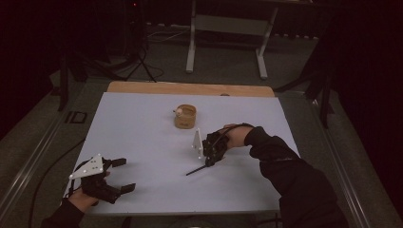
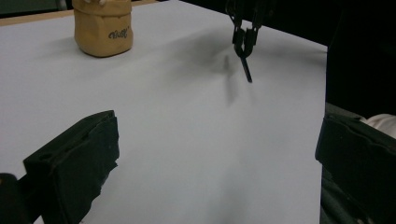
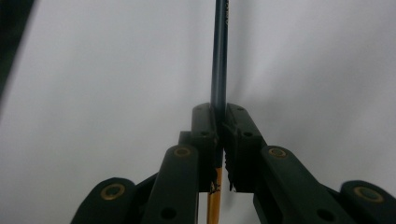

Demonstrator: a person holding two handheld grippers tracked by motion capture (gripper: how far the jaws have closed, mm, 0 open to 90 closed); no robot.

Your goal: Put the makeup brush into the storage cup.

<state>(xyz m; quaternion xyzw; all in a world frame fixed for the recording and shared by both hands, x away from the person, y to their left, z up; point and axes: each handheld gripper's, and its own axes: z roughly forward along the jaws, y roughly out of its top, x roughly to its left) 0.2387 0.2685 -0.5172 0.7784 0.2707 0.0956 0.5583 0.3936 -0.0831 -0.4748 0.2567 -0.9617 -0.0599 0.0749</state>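
The right gripper (image 1: 207, 163) grips a dark pencil (image 1: 196, 170) between its closed fingers (image 3: 205, 135); the left gripper (image 1: 124, 175) rests wide open on the worktop (image 1: 142, 128).

A dim lab or studio: black curtains hang behind the white-topped wooden table (image 1: 142, 137), a grey metal bench frame (image 1: 228, 28) stands beyond it, and cables (image 1: 142, 66) trail on grey carpet.
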